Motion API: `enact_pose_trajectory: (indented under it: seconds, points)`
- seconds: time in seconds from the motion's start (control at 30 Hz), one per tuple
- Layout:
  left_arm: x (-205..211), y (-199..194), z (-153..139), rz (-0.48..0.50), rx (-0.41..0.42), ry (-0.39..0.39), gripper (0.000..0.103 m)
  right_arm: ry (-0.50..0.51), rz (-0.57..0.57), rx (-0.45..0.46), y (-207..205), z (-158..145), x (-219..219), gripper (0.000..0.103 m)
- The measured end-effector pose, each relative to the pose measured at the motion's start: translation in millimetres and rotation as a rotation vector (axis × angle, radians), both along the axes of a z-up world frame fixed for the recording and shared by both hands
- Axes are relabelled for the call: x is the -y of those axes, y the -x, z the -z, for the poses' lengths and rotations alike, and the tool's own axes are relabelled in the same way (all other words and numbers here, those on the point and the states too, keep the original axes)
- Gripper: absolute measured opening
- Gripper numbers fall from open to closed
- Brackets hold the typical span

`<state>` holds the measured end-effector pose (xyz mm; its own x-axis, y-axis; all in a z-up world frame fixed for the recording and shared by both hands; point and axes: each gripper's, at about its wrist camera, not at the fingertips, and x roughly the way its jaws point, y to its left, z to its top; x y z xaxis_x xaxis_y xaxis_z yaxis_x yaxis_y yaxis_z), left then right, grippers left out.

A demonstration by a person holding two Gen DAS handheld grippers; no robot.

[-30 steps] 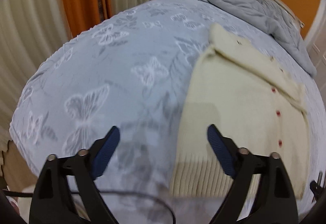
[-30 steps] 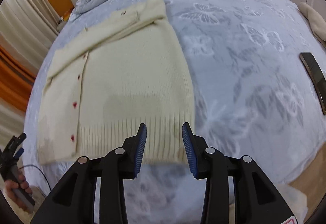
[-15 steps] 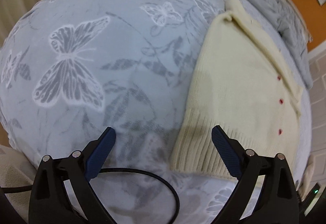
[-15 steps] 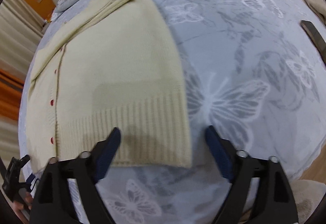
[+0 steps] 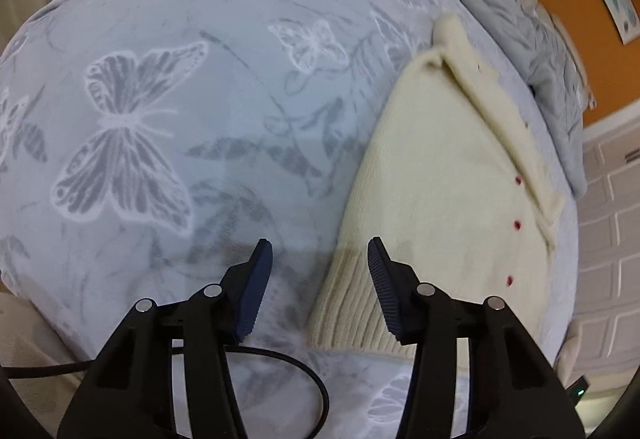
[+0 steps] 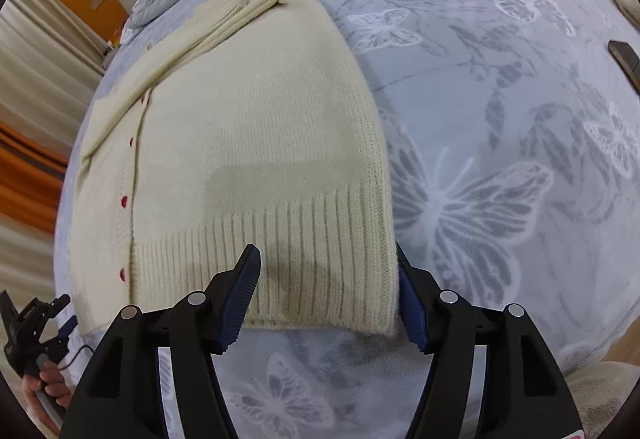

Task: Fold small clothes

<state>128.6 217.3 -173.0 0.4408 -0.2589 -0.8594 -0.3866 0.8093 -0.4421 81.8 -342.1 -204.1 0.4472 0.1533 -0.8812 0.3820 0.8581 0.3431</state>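
Observation:
A cream knitted cardigan (image 5: pixel 444 175) with red buttons lies flat on the bed, its ribbed hem toward me; it also shows in the right wrist view (image 6: pixel 260 127). My left gripper (image 5: pixel 320 263) is open, low over the hem's left corner, which lies between its fingers. My right gripper (image 6: pixel 328 275) is open and straddles the hem's right corner; the knit edge hides part of its right finger. Neither holds cloth.
The bed cover (image 5: pixel 160 87) is pale blue with butterflies. A grey duvet (image 5: pixel 532 39) is bunched at the head end. A dark flat object (image 6: pixel 626 59) lies on the right side of the bed. A black cable (image 5: pixel 296 371) loops under the left gripper.
Both grippers have dropped closer to the hem. The left jaws have narrowed and now sit at the left corner. The right jaws opened wide, then narrowed a little around the right corner.

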Motion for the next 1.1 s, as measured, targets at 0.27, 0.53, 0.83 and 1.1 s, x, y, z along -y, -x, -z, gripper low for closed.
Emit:
enact_pose_trajectory:
  seconds: [0.27, 0.53, 0.83, 1.1]
  points:
    - [12, -4, 15, 0.044, -0.054, 0.035, 0.067, -0.042, 0.024, 0.021, -1, -1, -3, 0.071]
    - [38, -12, 13, 0.153, -0.093, 0.077, 0.009, -0.067, -0.009, 0.026, -10, 2, -4, 0.01]
    - [26, 25, -73, 0.184, 0.087, 0.1, 0.008, -0.084, -0.055, 0.194, 24, -68, 2, 0.008]
    - [16, 109, -120, 0.271, 0.119, 0.076, 0.008, -0.049, -0.188, 0.158, 110, -109, -4, 0.008]
